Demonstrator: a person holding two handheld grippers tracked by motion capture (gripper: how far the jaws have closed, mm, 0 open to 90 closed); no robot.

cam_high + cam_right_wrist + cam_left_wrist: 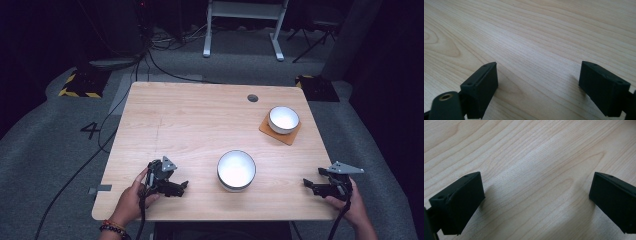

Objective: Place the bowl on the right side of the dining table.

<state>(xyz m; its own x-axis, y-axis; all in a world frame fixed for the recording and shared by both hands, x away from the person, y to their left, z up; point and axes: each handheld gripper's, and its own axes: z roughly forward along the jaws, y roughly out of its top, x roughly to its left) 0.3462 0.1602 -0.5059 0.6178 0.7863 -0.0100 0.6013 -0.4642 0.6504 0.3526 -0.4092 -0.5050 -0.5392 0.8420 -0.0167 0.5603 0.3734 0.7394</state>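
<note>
A large white bowl (pixel 236 170) sits near the front middle of the wooden table (pixel 200 120). A smaller white bowl (pixel 283 119) rests on an orange square coaster (pixel 292 135) at the back right. My left gripper (pixel 182 186) lies low on the table left of the large bowl, held by a hand, jaws pointing right. In the left gripper view it (pixel 536 195) stands open over bare wood. My right gripper (pixel 307 185) sits at the front right corner, jaws pointing left toward the large bowl, and it (pixel 539 80) is open with nothing between its jaws.
A dark round grommet hole (pixel 252 98) lies in the table's back edge area. Cables (pixel 100 140) run across the grey floor at the left. A white desk frame (pixel 245 25) stands behind the table, and yellow-black marked pads (pixel 80 85) sit on the floor.
</note>
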